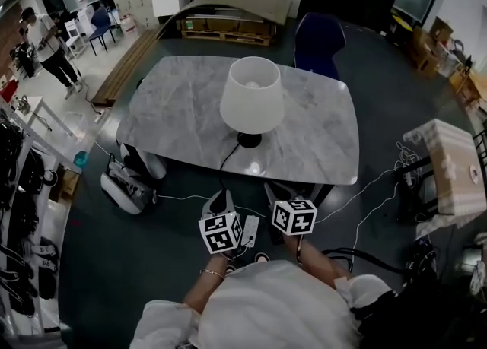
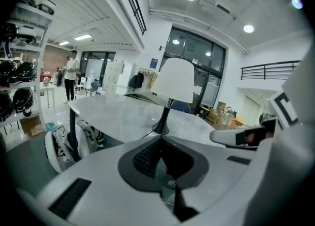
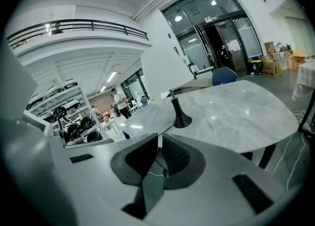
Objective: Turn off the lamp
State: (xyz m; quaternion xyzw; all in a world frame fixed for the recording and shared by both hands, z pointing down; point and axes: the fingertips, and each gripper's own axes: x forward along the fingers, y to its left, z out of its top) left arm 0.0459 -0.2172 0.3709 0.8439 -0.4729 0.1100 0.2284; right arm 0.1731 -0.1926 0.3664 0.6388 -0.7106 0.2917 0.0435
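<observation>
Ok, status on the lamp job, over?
Left gripper and right gripper shut, empty, short of the table. Lamp upright, untouched. Its cord hangs off the near edge; path clear.

Closed tongs (image 3: 159, 140) face lamp (image 3: 165, 70) on table (image 3: 236, 107).

White shirt (image 1: 266, 306), bracelet (image 1: 212, 272), white left gripper (image 2: 161, 144), right gripper (image 3: 159, 144)
</observation>
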